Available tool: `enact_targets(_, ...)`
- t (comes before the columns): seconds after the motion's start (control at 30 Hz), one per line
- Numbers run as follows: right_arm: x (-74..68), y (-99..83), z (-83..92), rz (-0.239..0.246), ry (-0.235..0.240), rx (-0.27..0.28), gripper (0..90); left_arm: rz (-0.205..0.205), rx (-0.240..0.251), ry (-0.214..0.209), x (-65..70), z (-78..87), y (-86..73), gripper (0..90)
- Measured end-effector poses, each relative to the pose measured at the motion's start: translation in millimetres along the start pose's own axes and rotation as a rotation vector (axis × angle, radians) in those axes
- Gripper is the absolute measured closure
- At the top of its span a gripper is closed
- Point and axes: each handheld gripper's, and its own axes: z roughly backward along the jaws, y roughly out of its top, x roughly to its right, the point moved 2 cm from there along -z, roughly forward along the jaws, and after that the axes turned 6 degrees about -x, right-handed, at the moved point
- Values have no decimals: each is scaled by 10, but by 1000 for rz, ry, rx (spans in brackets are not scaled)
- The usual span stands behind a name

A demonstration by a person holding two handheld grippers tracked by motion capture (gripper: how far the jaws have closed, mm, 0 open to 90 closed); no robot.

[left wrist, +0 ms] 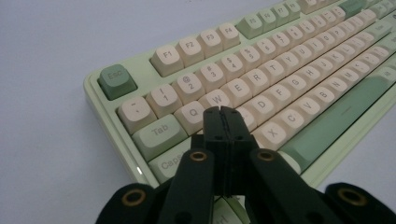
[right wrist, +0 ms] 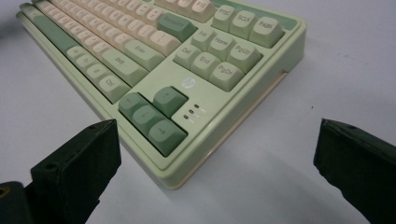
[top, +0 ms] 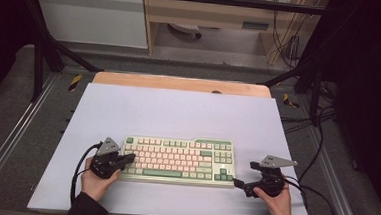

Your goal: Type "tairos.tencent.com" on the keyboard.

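A pale green keyboard [top: 178,159] with cream and green keys lies at the front middle of the white mat. My left gripper [top: 126,158] rests over its left end. In the left gripper view the gripper [left wrist: 222,112] is shut with nothing between the jaws, and its tips sit over the keys just below Q and W on the keyboard [left wrist: 280,70]. My right gripper [top: 238,182] is at the keyboard's front right corner. In the right gripper view the gripper [right wrist: 217,128] stands wide open, and the corner with the arrow keys [right wrist: 152,114] lies between its jaws without touching them.
The white mat [top: 178,112] covers a wooden table [top: 180,83]. Black frame posts [top: 38,63] stand at the left and right. Cables [top: 318,195] trail off the right side. A wide strip of bare mat lies behind the keyboard.
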Motion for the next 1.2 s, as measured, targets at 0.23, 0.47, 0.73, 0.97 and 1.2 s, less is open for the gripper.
enact_targets(0.23, -120, 101, -4, 27, 6, 11, 43, -6, 9, -11, 27, 37, -12, 900)
enact_targets(0.47, -309, 253, -80, 53, -25, -3, 109, -6, 7, -16, 30, 32, -24, 900)
enact_targets(0.73, -481, 393, -131, 72, -19, 11, 264, 1, 18, -25, 30, 38, -20, 900)
enact_targets(0.97, -622, 465, -181, 99, 0, 17, 414, 7, 21, -29, 23, 34, -22, 900)
enact_targets(1.2, -744, 564, -278, 102, 30, 13, 643, 11, 23, -33, 14, 34, -23, 900)
